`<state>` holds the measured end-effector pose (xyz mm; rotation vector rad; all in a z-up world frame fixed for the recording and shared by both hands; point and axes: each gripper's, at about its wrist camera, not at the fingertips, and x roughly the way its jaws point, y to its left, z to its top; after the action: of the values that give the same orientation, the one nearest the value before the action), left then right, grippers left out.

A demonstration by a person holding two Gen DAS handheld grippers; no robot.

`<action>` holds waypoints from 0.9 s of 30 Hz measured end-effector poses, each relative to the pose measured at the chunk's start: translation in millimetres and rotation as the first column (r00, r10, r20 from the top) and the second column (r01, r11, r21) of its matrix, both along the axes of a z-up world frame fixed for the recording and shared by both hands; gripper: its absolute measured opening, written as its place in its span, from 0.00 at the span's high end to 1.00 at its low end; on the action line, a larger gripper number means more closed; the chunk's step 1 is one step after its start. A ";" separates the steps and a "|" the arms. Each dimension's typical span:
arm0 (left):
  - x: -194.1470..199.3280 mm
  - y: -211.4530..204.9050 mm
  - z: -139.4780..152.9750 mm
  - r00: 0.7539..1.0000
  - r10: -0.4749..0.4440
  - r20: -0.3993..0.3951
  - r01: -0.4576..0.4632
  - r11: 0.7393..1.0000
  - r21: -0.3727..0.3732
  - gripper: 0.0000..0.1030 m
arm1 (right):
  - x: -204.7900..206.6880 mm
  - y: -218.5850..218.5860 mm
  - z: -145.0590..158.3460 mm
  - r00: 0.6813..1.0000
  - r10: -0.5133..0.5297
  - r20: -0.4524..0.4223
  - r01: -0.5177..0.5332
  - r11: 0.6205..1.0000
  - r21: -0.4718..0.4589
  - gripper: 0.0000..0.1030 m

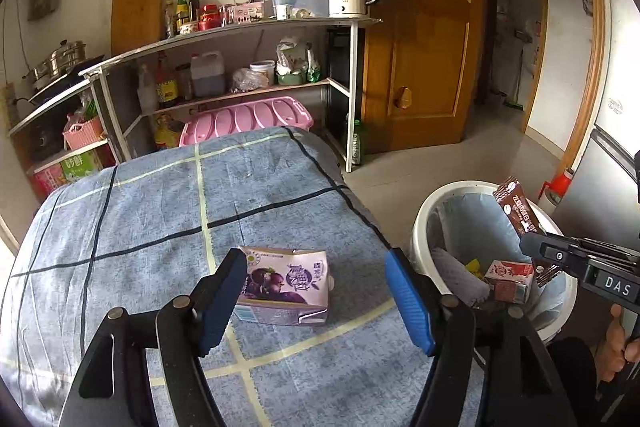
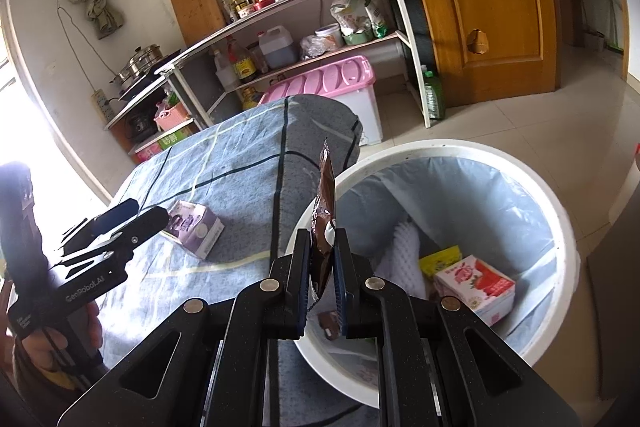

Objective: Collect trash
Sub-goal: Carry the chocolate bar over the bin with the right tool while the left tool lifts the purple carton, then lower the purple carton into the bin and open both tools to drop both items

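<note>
**Wrapper at the bin, carton next**

The right gripper is clamped tight on a brown wrapper, which stands up between the pads just at the near rim of the white bin. A red carton already lies inside. I'd say the drop is the step in hand: carry it a touch further over the liner, then let go. Meanwhile the left gripper hangs wide open over the tabletop, its pads either side of a purple carton, not squeezing it. That needs lowering and closing.
</note>
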<state>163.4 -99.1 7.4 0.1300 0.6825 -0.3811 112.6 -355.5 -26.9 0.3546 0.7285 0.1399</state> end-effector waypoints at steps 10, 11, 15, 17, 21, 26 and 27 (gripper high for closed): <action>28.4 7.1 -40.4 0.993 0.062 -0.100 -0.054 0.995 0.079 0.24 | 4.0 12.0 -5.1 1.000 0.023 -0.012 -0.022 1.000 0.006 0.89; 30.0 7.1 -40.5 0.993 0.061 -0.101 -0.054 0.996 0.076 0.24 | 4.4 12.8 -6.0 1.000 0.025 -0.014 -0.025 1.000 0.003 0.89; 38.5 5.6 -44.6 0.992 0.077 -0.100 -0.068 0.994 0.091 0.23 | 5.7 14.1 -8.6 0.999 0.029 -0.021 -0.029 1.000 0.007 0.89; 47.0 5.0 -48.9 0.989 0.080 -0.128 -0.070 0.994 0.082 0.22 | 6.6 14.3 -9.0 0.999 0.030 -0.022 -0.030 1.000 0.009 0.89; 59.6 5.1 -62.2 0.979 0.085 -0.187 -0.074 0.995 0.063 0.22 | 7.8 13.5 -8.7 0.999 0.029 -0.022 -0.028 1.000 0.013 0.89; 62.7 12.8 -66.4 0.975 0.103 -0.196 -0.101 0.995 0.021 0.28 | 8.9 11.7 -10.2 0.999 0.021 -0.026 -0.021 1.000 0.009 0.89; 62.6 13.5 -65.7 0.976 0.103 -0.194 -0.101 0.995 0.020 0.28 | 9.6 11.7 -10.9 0.999 0.022 -0.028 -0.021 1.000 0.011 0.89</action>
<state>226.0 -85.6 -58.3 0.0669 0.8811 -0.2934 122.2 -343.8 -37.8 0.3596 0.7599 0.1594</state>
